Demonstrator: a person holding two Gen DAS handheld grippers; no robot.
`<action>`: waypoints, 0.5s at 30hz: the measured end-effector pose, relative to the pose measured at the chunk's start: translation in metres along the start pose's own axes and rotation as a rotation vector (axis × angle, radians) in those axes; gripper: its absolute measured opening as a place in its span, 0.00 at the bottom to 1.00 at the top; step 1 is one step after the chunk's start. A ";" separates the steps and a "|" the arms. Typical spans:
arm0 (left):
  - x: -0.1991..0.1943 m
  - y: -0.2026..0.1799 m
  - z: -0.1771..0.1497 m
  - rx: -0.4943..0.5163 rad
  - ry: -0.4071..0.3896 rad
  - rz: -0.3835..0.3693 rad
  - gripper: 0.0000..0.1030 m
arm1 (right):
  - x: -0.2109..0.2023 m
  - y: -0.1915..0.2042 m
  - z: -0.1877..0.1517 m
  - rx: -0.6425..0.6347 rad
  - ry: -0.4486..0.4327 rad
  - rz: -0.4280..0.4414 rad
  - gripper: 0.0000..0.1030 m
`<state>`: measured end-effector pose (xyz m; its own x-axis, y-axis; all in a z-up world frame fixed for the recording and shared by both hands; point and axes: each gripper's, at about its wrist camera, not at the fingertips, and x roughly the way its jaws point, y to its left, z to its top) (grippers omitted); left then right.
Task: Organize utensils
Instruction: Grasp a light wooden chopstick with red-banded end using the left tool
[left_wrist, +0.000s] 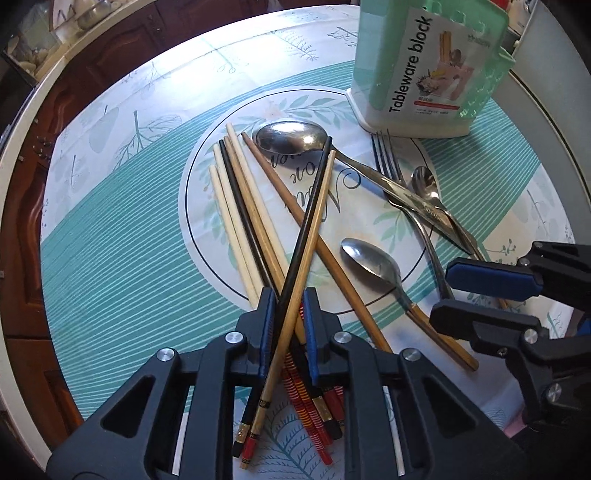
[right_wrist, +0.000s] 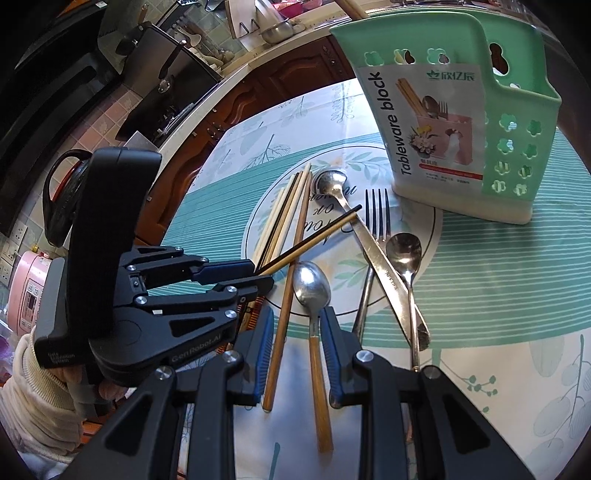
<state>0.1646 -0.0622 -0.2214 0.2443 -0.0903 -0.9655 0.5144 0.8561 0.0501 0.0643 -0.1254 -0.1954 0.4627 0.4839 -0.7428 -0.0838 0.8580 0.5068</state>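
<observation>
My left gripper is shut on a black and a tan chopstick, which cross over the pile with their tips raised. Several pale, black and brown chopsticks lie on the mat. To their right lie a large spoon, a fork, a small spoon and a wooden-handled spoon. My right gripper stands open over that spoon's handle and a brown chopstick, pressing neither. The green tableware holder stands upright behind.
Red-striped chopstick ends lie under my left gripper. The round table's edge curves along the left, with dark wooden cabinets beyond. A pink cooker and a black kettle sit at far left. A cream sleeve holds the left gripper.
</observation>
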 end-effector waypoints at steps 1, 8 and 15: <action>-0.001 0.003 -0.001 -0.003 0.000 -0.001 0.11 | 0.000 -0.001 0.000 -0.001 0.000 0.001 0.25; -0.007 0.018 -0.009 -0.045 0.008 -0.047 0.04 | -0.002 0.002 0.001 -0.011 -0.007 0.004 0.25; -0.011 0.032 -0.020 -0.098 0.004 -0.054 0.04 | 0.002 0.004 0.001 -0.014 0.010 0.001 0.25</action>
<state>0.1623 -0.0234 -0.2146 0.2152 -0.1360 -0.9670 0.4436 0.8958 -0.0273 0.0660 -0.1207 -0.1942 0.4534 0.4862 -0.7470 -0.0966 0.8600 0.5011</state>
